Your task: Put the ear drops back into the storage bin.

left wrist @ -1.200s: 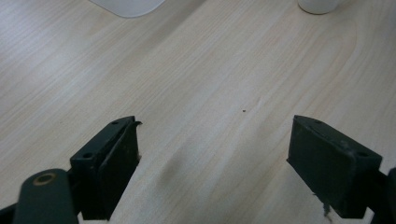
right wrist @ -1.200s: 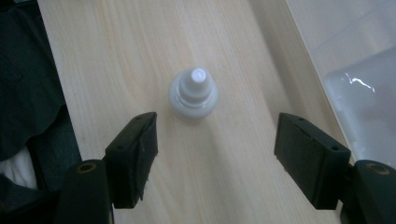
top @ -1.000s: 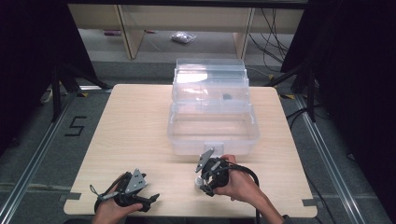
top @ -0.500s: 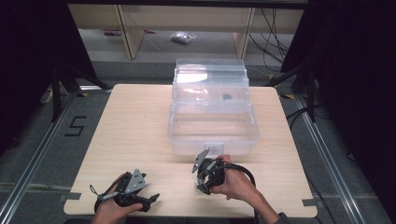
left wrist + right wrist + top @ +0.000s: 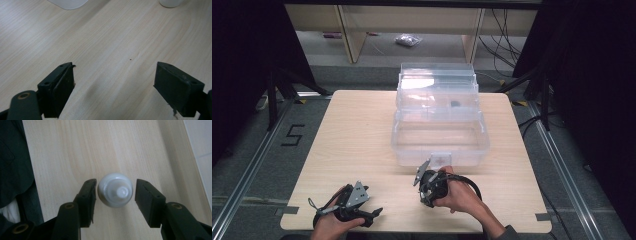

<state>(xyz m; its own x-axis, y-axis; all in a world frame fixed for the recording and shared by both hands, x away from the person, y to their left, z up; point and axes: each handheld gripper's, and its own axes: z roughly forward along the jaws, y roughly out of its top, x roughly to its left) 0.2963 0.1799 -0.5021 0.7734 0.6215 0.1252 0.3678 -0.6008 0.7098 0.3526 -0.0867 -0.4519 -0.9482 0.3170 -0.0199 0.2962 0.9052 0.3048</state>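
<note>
Right gripper view: white bottle (image 5: 115, 190) between parted jaws (seen top-down), untouched.

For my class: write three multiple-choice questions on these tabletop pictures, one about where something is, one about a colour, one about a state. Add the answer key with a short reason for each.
1. Where does the clear plastic box stand?
A. at the table's far middle
B. at the table's near left corner
C. on the floor

2. What colour is the small bottle between the right gripper's jaws?
A. red
B. white
C. blue

3. How does the left gripper stand?
A. shut on a bottle
B. shut on a cable
C. open over bare table

Answers: 1 A, the high view shows the box on the far middle of the tabletop. 2 B, the right gripper view shows a white bottle from above. 3 C, the left gripper view shows wide-apart jaws with only wood between them.
</note>
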